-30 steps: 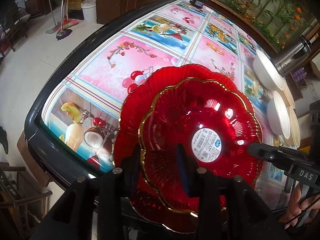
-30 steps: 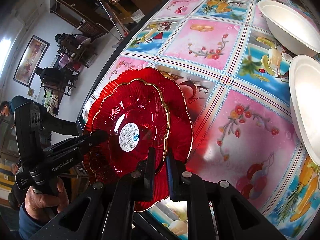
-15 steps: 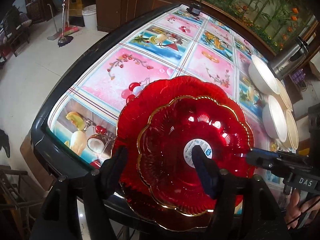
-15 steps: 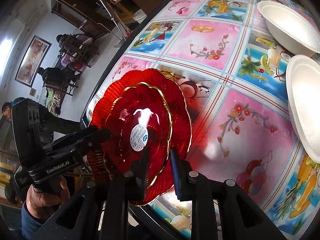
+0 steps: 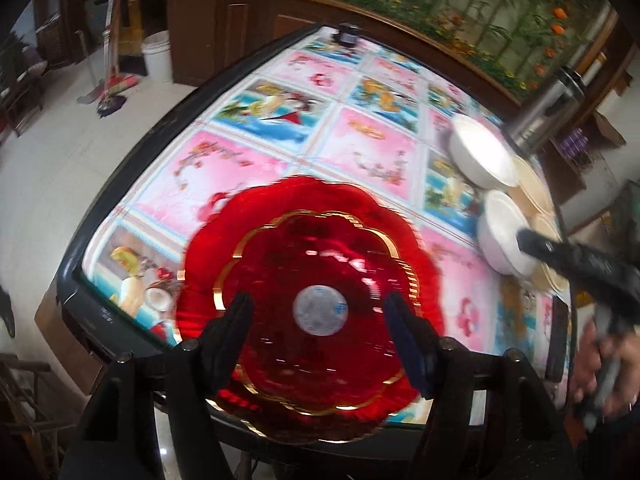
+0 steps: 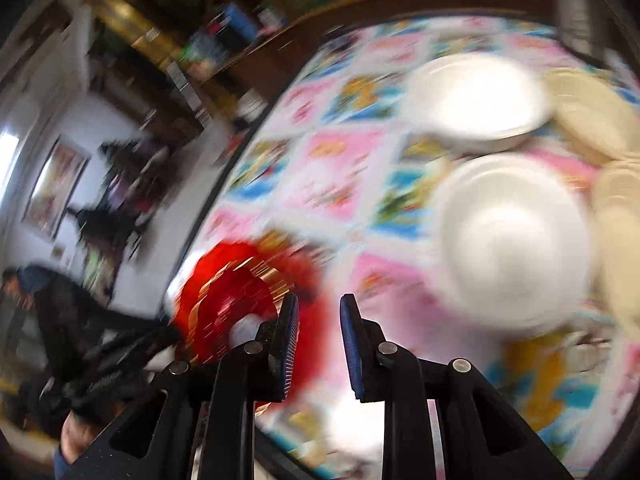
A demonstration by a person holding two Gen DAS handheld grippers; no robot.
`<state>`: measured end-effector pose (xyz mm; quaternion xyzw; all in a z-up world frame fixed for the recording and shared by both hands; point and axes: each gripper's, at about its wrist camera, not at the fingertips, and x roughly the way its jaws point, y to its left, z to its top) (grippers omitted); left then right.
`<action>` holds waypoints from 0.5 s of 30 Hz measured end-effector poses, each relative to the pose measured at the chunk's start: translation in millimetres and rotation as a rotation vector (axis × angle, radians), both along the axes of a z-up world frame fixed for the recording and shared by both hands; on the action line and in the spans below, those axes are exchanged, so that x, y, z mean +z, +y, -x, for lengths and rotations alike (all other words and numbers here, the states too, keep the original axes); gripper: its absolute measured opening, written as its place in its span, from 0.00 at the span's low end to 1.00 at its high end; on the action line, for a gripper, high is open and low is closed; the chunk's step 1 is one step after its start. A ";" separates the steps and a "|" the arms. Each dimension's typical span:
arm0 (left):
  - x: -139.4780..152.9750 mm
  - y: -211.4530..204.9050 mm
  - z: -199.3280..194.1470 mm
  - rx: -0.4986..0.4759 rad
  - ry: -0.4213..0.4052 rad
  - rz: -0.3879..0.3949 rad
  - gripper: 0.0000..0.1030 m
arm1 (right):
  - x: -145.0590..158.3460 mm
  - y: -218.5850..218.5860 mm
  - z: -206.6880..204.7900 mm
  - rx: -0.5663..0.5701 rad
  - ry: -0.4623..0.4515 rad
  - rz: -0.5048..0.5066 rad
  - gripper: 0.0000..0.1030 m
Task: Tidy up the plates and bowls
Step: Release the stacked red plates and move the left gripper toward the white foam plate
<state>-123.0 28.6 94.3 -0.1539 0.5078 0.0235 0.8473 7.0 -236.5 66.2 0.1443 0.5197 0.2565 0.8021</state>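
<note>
A small gold-rimmed red plate [image 5: 320, 280] with a round sticker lies nested on a bigger red plate [image 5: 304, 196] at the table's near left corner. My left gripper [image 5: 318, 312] hovers above them, open wide and holding nothing. In the blurred right wrist view the red plates [image 6: 232, 292] sit low on the left. My right gripper [image 6: 319, 312] stands beside them, open a little with nothing between its fingers. Ahead of it are two white bowls [image 6: 476, 96] [image 6: 512, 240] and beige plates [image 6: 600, 112]. From the left wrist, the right gripper [image 5: 560, 252] shows in front of the white bowls [image 5: 500, 232].
A steel flask [image 5: 548, 108] stands behind the bowls at the far right. A small black device [image 5: 348, 38] sits at the table's far edge. The table's dark rim [image 5: 80, 280] runs close by on the left, with floor, a bucket [image 5: 158, 56] and a broom beyond.
Both grippers let go of the red plates' rims. The left one opened wide and rose. The right one opened slightly and swung right, so the white bowls now fill its view.
</note>
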 end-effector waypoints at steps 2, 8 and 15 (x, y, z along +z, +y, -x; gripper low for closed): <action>3.7 -12.3 -2.2 -0.032 -0.003 -0.006 0.65 | -7.0 -20.5 -13.1 -0.064 0.001 0.058 0.43; 7.0 -44.8 -11.9 -0.114 0.001 -0.006 0.65 | -38.9 -43.9 -19.4 -0.008 0.129 0.101 0.51; 10.3 -79.5 -22.0 -0.201 -0.005 0.004 0.65 | -22.8 -38.0 50.5 0.245 0.193 0.033 0.51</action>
